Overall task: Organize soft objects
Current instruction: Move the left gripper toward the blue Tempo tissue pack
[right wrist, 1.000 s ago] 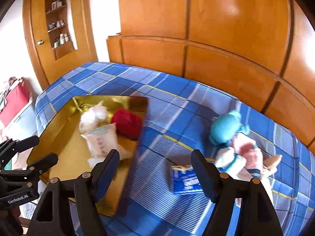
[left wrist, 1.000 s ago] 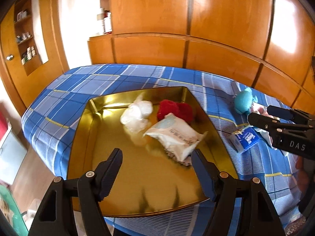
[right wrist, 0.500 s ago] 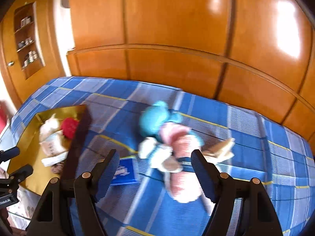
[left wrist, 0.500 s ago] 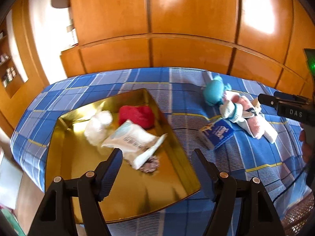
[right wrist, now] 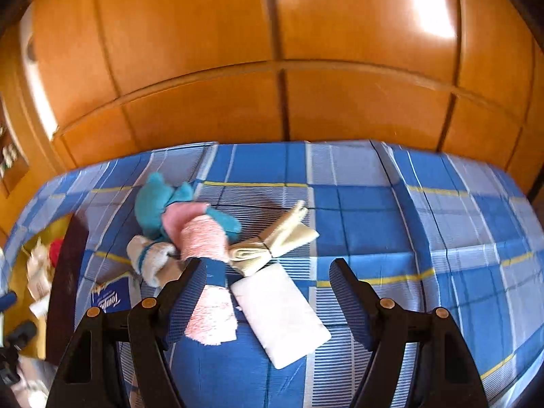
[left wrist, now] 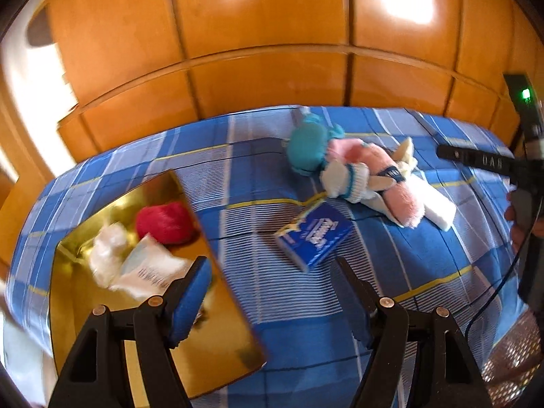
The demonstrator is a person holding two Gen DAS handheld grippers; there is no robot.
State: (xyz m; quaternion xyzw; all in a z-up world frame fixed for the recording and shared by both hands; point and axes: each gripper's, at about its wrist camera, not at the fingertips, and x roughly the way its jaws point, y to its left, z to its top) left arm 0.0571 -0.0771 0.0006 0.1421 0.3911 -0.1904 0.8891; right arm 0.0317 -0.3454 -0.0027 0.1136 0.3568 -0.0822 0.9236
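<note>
A gold tray (left wrist: 217, 350) lies on the blue plaid bed at the left, with a red ball (left wrist: 163, 222), a white wad (left wrist: 107, 255) and a white packet (left wrist: 149, 272) in it. On the bedspread lie a blue tissue pack (left wrist: 314, 234), a teal sock ball (left wrist: 306, 149), a white sock (right wrist: 149, 258), a pink rolled towel (right wrist: 207, 258), a cream folded cloth (right wrist: 275, 241) and a flat white pad (right wrist: 282, 312). My left gripper (left wrist: 273, 292) hangs open above the tray's right edge and the bedspread. My right gripper (right wrist: 267, 292) is open over the pink towel and white pad.
Glossy wooden wardrobe panels (right wrist: 272, 51) rise right behind the bed. The right gripper's body and a hand (left wrist: 520, 210) with a cable show at the right edge of the left wrist view. Bare plaid bedspread (right wrist: 442, 238) stretches to the right of the pile.
Both grippers swept to the right: the left from over the tray's middle to its right edge, the right from the tissue pack to over the towel and pad. Both stayed open.
</note>
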